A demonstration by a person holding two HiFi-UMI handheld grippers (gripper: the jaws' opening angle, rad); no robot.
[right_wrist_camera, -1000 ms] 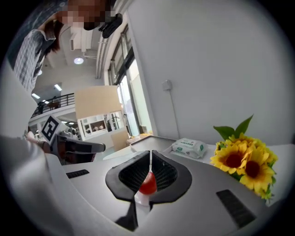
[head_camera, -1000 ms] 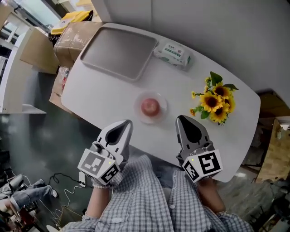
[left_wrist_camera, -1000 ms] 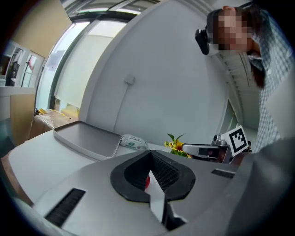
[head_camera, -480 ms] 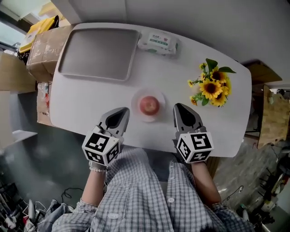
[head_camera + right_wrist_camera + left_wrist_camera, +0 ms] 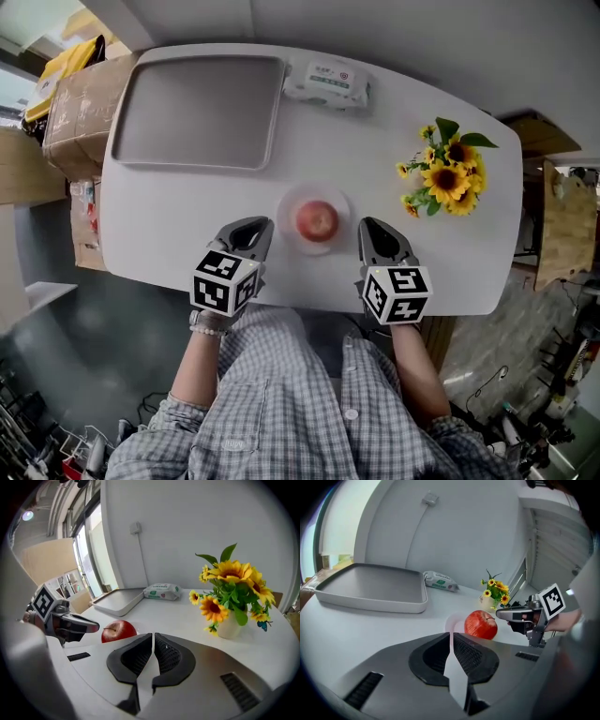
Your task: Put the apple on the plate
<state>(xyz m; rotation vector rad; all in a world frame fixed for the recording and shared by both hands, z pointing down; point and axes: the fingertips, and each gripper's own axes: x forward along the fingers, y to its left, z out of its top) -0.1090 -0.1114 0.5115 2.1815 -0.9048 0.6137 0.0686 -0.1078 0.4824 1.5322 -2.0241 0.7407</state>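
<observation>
The apple (image 5: 317, 220) sits on the plate (image 5: 287, 208), a pale round dish close to the middle of the white desk's (image 5: 187, 206) near edge. The left gripper (image 5: 249, 228) hangs over that edge just left of the plate; the right gripper (image 5: 375, 230) hangs just right of it; neither touches apple or plate. In the left gripper view its fingers (image 5: 435, 654) are pressed together with nothing between them, and the apple lies beyond them, a little to the right. In the right gripper view the fingers (image 5: 171, 657) are likewise closed and empty, with the apple ahead and to the left. A grey tray (image 5: 197, 112) lies at the far left corner; a packet of wipes (image 5: 326, 82) lies at the far edge just right of the tray; sunflowers (image 5: 450, 173) in a small white pot stand near the right end; a cardboard box (image 5: 75, 103) stands off the desk's left end.
</observation>
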